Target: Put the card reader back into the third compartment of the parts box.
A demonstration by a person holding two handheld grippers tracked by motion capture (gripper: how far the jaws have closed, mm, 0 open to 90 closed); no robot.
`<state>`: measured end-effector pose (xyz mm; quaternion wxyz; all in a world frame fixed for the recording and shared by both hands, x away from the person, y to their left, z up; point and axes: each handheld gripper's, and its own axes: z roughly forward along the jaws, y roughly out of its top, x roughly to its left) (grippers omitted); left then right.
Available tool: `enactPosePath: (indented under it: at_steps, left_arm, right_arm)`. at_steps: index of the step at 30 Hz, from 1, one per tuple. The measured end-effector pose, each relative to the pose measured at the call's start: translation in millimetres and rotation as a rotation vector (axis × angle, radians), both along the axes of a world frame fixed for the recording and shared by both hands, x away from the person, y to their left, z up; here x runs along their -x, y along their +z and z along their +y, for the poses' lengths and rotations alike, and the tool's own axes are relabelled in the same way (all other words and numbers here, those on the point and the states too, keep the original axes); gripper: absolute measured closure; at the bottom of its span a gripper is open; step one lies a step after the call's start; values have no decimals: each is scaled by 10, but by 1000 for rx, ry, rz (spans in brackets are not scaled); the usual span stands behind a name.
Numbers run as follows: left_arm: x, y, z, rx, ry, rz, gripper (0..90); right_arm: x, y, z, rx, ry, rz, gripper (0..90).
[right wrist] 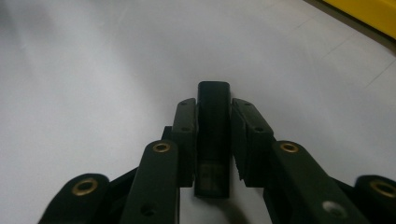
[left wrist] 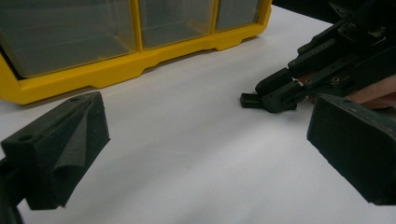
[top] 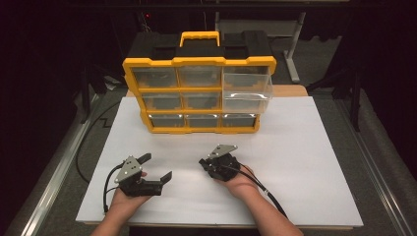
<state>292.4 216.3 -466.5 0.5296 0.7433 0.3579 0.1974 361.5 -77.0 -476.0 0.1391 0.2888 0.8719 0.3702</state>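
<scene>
Dark surroundings enclosed the desk (top: 305,162), whose white top was bare across its middle. At the far edge stood a yellow drawer organizer (top: 199,96), upright, with one clear drawer (top: 247,88) at its upper right pulled out. Near the front edge, left of centre, the left gripper (top: 156,167) rested in the left hand (top: 125,196), jaws spread wide with nothing between them. Right of centre, the right gripper (top: 202,162) lay in the right hand (top: 238,182), jaws closed on a small black block (right wrist: 213,135), tip touching the white surface.
</scene>
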Motion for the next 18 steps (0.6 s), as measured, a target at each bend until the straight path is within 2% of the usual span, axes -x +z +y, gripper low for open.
enactPosePath:
  at_steps: [14,18]
  left_arm:
    - [8,3,10,-5,-1,-3,3]
    - [11,3,12,-3,-2,-4,3]
  right_arm:
    - [-4,21,-3,12,18,-11,748]
    - [15,56,-44,15,19,-30,748]
